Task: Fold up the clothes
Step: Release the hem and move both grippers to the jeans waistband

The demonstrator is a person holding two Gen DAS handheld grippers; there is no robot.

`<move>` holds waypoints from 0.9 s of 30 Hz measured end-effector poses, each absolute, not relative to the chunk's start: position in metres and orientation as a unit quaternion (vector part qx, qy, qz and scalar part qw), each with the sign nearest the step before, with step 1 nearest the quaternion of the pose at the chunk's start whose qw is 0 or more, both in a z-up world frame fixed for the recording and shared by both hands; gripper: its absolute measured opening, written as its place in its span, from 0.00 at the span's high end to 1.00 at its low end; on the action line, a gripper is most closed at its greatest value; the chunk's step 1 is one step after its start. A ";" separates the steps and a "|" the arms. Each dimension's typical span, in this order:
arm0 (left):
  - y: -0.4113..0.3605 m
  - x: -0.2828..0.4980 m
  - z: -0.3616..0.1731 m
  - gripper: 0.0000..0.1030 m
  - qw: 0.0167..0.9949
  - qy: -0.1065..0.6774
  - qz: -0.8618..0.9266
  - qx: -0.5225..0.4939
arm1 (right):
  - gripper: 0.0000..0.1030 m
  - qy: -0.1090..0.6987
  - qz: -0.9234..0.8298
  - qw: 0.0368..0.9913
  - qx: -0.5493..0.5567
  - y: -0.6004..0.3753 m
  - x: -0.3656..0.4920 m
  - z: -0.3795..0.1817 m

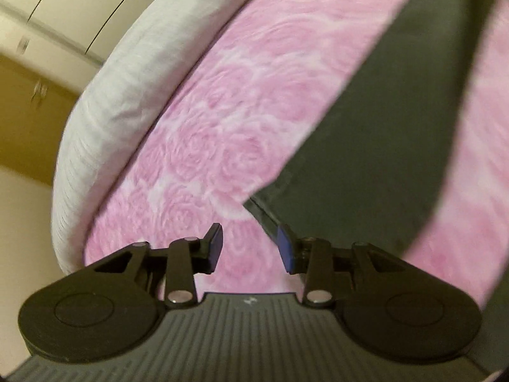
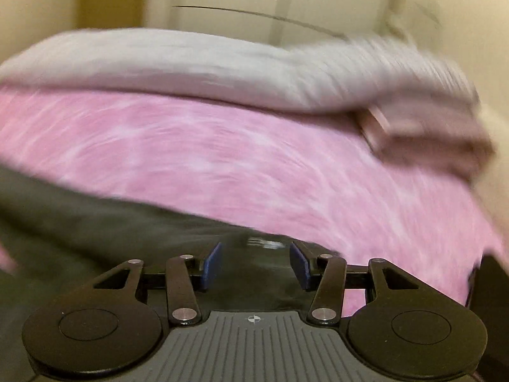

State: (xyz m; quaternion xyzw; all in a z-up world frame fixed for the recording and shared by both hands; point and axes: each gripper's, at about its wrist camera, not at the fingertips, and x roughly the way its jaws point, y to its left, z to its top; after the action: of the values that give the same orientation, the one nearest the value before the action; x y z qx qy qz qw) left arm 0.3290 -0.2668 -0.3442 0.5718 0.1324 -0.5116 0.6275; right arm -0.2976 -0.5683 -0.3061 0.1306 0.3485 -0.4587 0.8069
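A dark grey-green garment (image 1: 375, 133) lies flat on a pink rose-patterned bedspread (image 1: 222, 121). In the left wrist view my left gripper (image 1: 251, 248) is open and empty, and the garment's near corner lies just ahead of its right finger. In the right wrist view the same garment (image 2: 95, 222) fills the lower left, with a small printed label (image 2: 265, 242) at its edge. My right gripper (image 2: 256, 264) is open, low over that edge, with cloth between its fingers but not clamped. Both views are blurred by motion.
A white-grey folded quilt (image 1: 127, 95) lies along the far side of the bed, also in the right wrist view (image 2: 191, 63). A pinkish folded cloth (image 2: 423, 127) sits at the right. Cream walls and wardrobe doors (image 1: 63, 16) stand behind.
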 end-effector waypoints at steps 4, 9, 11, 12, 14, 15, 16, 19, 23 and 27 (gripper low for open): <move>-0.297 0.339 -0.366 0.66 0.634 0.177 -0.505 0.558 | 0.51 0.356 -0.473 0.785 0.184 -0.628 -0.322 -0.321; -0.316 0.356 -0.394 0.59 0.639 0.215 -0.515 0.530 | 0.51 0.352 -0.457 0.777 0.252 -0.676 -0.351 -0.351; -0.318 0.364 -0.393 0.52 0.641 0.218 -0.522 0.518 | 0.51 0.333 -0.437 0.782 0.293 -0.687 -0.363 -0.364; -0.319 0.368 -0.392 0.48 0.642 0.220 -0.526 0.512 | 0.50 0.324 -0.427 0.784 0.314 -0.692 -0.369 -0.370; -0.320 0.374 -0.388 0.47 0.641 0.222 -0.535 0.504 | 0.48 0.305 -0.413 0.786 0.346 -0.696 -0.379 -0.378; -0.320 0.376 -0.385 0.47 0.640 0.221 -0.538 0.503 | 0.48 0.299 -0.410 0.787 0.351 -0.695 -0.383 -0.379; -0.321 0.376 -0.384 0.47 0.637 0.216 -0.541 0.505 | 0.48 0.298 -0.408 0.787 0.354 -0.695 -0.385 -0.378; -0.326 0.375 -0.386 0.42 0.622 0.209 -0.550 0.517 | 0.57 0.296 -0.402 0.786 0.365 -0.694 -0.390 -0.375; -0.334 0.370 -0.388 0.42 0.600 0.209 -0.562 0.530 | 0.66 0.301 -0.401 0.786 0.361 -0.690 -0.389 -0.370; -0.336 0.372 -0.380 0.42 0.588 0.220 -0.569 0.531 | 0.75 0.310 -0.401 0.796 0.331 -0.687 -0.375 -0.369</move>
State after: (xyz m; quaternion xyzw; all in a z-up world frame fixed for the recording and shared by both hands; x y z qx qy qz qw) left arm 0.3722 -0.3358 -0.3799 0.5310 0.2196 -0.5689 0.5883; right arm -0.3751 -0.6873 -0.3690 0.3306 0.3100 -0.4006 0.7963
